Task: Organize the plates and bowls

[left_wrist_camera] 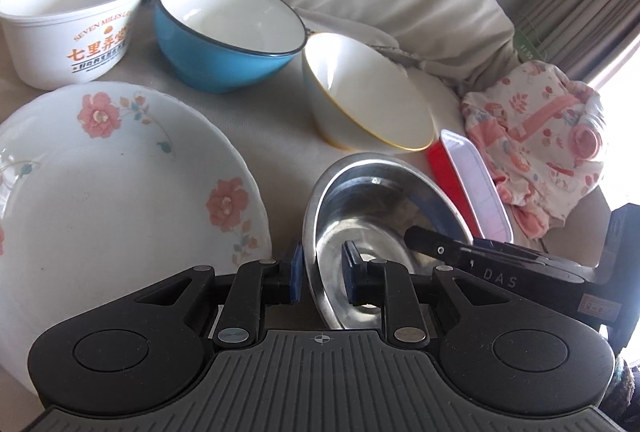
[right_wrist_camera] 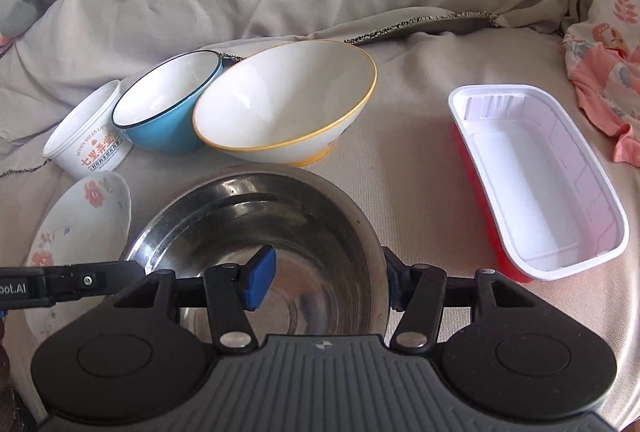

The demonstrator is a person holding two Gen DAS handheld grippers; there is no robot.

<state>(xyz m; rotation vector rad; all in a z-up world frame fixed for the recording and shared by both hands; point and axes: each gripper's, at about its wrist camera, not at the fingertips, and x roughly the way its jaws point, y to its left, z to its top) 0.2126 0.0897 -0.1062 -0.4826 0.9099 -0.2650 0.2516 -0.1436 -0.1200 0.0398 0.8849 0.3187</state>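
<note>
Steel bowl (right_wrist_camera: 256, 232) sits on the beige cloth (right_wrist_camera: 400, 159), tilted, between floral plate (left_wrist_camera: 120, 191) and red-and-white tray (right_wrist_camera: 552, 183). Left gripper (left_wrist_camera: 320, 268) is clamped on its near-left rim, one pad outside, one inside. Right gripper (right_wrist_camera: 324, 280) straddles the right rim at mid width; pad contact unclear. Behind: yellow-rimmed bowl (right_wrist_camera: 288, 99), blue bowl (right_wrist_camera: 168, 103), printed white tub (right_wrist_camera: 88, 139).

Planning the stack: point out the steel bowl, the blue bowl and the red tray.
steel bowl (right_wrist_camera: 280, 232), right wrist view, inner wall
blue bowl (left_wrist_camera: 224, 47), left wrist view, outer side
red tray (right_wrist_camera: 532, 191), right wrist view, white floor
</note>
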